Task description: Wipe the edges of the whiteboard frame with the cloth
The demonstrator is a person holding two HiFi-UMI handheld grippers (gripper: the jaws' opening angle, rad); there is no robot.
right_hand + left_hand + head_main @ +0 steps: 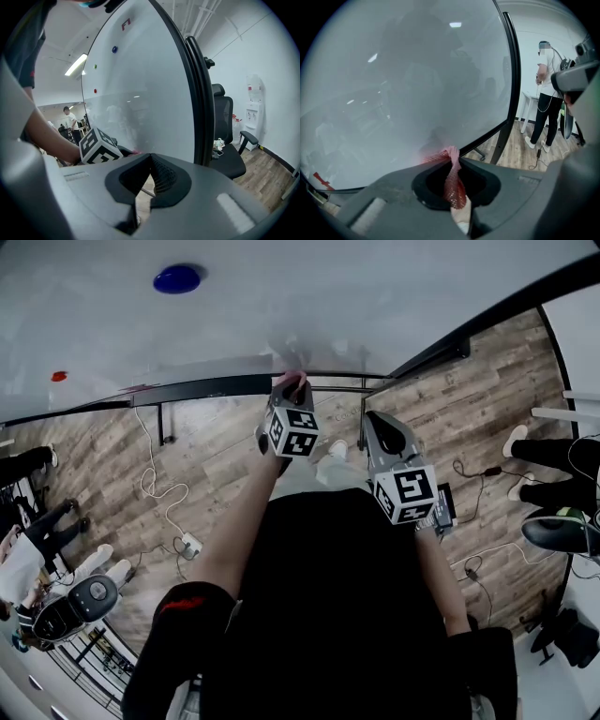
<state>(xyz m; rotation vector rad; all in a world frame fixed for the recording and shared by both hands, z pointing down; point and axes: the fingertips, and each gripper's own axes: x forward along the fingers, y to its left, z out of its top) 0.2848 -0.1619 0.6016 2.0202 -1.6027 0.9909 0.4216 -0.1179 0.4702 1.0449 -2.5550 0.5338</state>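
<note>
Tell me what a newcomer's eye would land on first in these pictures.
The big whiteboard fills the upper part of the head view, with a blue magnet high in the picture. At its black frame, the left gripper is shut on a pink cloth that touches the edge. The right gripper is held beside it, shut and empty.

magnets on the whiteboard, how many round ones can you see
3, all on the whiteboard in the right gripper view: blue magnet highest, green magnet below it, red magnet lowest. Others may sit outside the views.
</note>
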